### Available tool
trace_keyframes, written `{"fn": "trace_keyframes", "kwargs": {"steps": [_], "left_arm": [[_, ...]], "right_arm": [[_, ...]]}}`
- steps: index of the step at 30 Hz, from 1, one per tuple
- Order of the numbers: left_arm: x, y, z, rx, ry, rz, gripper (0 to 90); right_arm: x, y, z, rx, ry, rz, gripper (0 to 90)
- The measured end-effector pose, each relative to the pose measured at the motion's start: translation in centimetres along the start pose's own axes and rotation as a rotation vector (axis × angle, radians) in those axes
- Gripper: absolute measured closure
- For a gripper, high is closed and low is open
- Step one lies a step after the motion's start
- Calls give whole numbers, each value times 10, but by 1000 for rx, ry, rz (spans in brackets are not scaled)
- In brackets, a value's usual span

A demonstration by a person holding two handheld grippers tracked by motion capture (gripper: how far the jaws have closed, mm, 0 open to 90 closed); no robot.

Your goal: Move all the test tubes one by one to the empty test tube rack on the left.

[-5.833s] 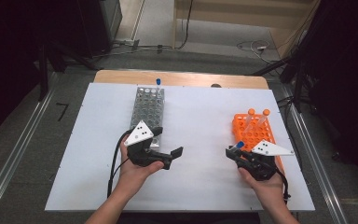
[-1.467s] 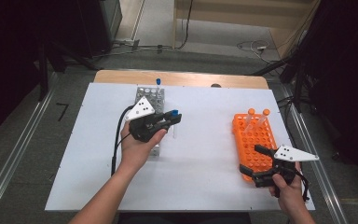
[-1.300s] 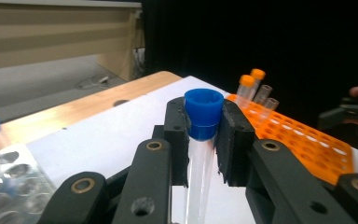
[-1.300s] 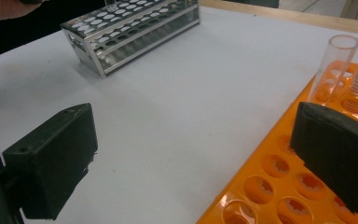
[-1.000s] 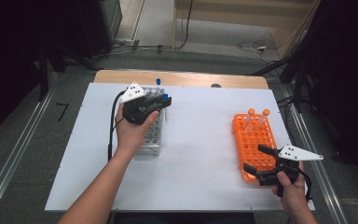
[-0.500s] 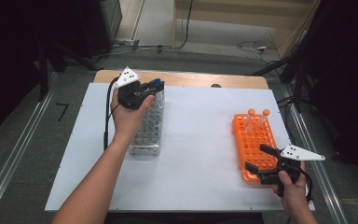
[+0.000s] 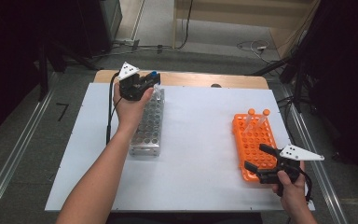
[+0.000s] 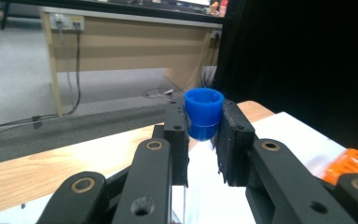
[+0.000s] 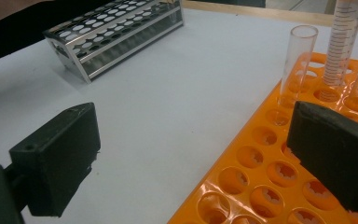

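since the earlier frame the left gripper [image 7: 145, 84] had travelled from mid-table to the far end of the metal rack [image 7: 148, 122], jaws clamped just under the blue cap [image 8: 204, 113] of a clear tube [image 8: 200, 186]. the tube looked light, smooth and probably slippery, likely brittle, so a hold below the cap seemed safest. the right gripper [image 7: 261, 163] waited with jaws apart over the orange rack [image 7: 253, 140].

Two black tongs: left tongs [image 7: 150, 80], right tongs [image 7: 257, 157]. Matte black square pads [image 8: 233, 140] on hinged black links with brass-ringed pins. White three-cornered plate [image 7: 128, 70] atop each. Black cable [image 7: 109, 112] trailing behind left tongs. Bare forearms, no sleeves.
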State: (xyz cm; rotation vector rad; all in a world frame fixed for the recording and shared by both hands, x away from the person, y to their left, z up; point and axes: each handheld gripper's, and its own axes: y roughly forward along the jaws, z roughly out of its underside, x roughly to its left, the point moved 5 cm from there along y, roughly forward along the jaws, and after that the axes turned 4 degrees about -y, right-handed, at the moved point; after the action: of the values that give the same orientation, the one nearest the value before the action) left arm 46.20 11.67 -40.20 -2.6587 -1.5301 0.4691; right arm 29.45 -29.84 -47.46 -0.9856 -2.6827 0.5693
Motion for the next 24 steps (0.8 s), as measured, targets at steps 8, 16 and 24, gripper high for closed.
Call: {"fn": "trace_keyframes", "kwargs": {"steps": [8, 16, 24], "left_arm": [[14, 18, 5, -15, -32, -41, 763], [22, 29, 15, 1, -50, -68, 763], [16, 37, 28, 90, 11, -94, 762]], "right_arm": [[-4, -1, 1, -10, 19, 17, 8], [-3, -4, 0, -17, 9, 20, 8], [-5, -4, 1, -20, 14, 23, 8]]}}
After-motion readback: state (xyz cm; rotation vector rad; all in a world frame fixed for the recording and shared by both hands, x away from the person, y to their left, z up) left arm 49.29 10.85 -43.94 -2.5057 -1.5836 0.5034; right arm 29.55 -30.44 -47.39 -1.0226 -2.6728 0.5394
